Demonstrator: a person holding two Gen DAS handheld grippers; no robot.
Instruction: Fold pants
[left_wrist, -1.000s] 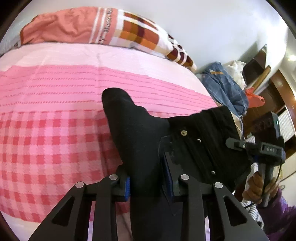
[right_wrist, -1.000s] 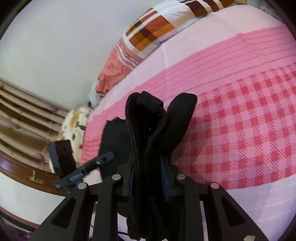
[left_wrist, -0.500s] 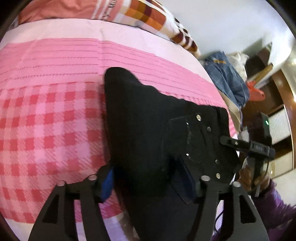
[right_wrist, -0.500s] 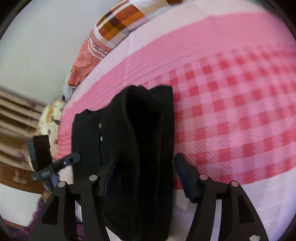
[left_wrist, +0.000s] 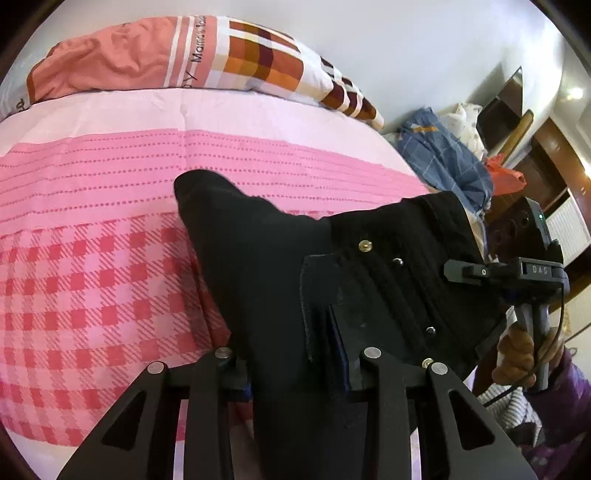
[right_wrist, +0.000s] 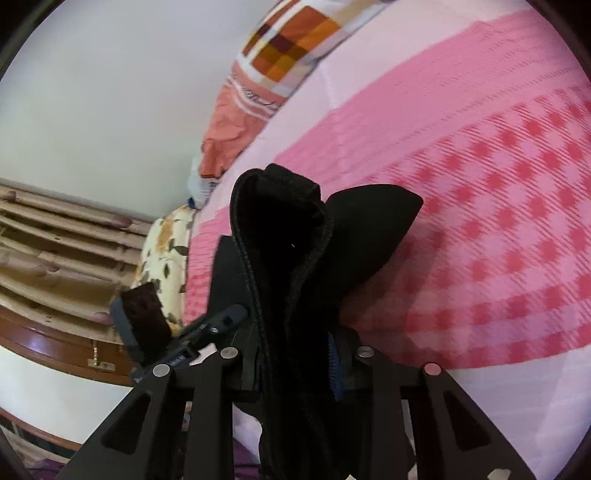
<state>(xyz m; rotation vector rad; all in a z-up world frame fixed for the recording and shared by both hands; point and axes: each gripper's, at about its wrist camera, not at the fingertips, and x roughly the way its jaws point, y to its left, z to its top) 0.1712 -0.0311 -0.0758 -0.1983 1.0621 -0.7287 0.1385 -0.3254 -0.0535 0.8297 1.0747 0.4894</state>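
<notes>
Left wrist view: both tongs (left_wrist: 295, 373) (right_wrist: 295, 354) pinch black pants (left_wrist: 280, 266) over pink bedspread (left_wrist: 92, 277), quilt (left_wrist: 184, 55) behind.

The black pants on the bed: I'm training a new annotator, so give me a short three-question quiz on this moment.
1. True or false: the left gripper is shut on the black pants.
2. Which is the right gripper clamping? A) the patchwork pillow B) the black pants C) nothing
3. Fill in: the pants hang over a bedspread checked in ____ and red.

Key: 1 true; 2 B, a thick bunch of fabric sits between its fingers; 3 pink. The patchwork pillow lies untouched at the head of the bed.
</notes>
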